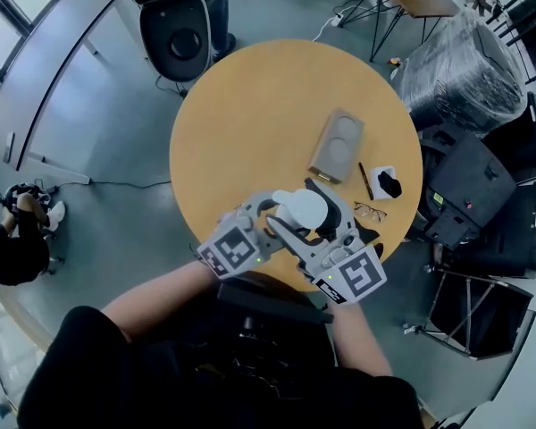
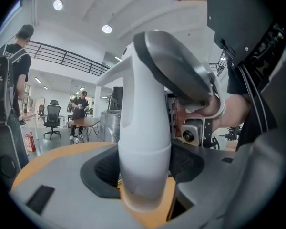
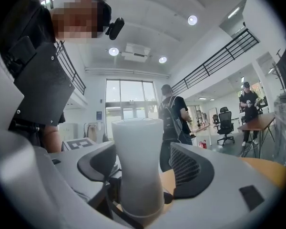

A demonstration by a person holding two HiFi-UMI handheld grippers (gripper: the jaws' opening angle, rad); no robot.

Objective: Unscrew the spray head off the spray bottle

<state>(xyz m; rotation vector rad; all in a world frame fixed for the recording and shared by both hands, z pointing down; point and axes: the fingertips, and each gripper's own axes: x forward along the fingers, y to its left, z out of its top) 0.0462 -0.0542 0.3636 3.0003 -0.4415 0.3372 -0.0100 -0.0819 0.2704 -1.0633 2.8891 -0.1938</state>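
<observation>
Presently we hold both tools over the near edge of the round tabletop point(image 1: 241, 114), and the white spray bottle point(image 1: 299, 211) sits between them.

Our left claw point(image 2: 145, 163) pinches the spray bottle. In the left gripper view its two dark pads point(image 2: 102, 171) press on either side of the white collar. The spray head point(image 2: 138, 89) rises above them, with its spout turned to that view's left (a grey curved piece arches over its top and down its right side).

Our right claw point(image 3: 143, 163) stands spread. In the right gripper view a white waisted column point(image 3: 136, 166) with a flat top stands between its pads. A gap shows on the column's right side, so nothing is pinched there. Which part of the bottle that column is, we cannot tell.

Farther across the tabletop, beyond the claws and to their right, lie several other things:
- a grey oblong tray point(image 1: 337, 145)
- a pen point(image 1: 364, 180)
- a pair of glasses point(image 1: 369, 210)
- a small white-and-black object point(image 1: 387, 182)

A black chair point(image 1: 176, 29) stands on the floor at the far side of the tabletop.
</observation>
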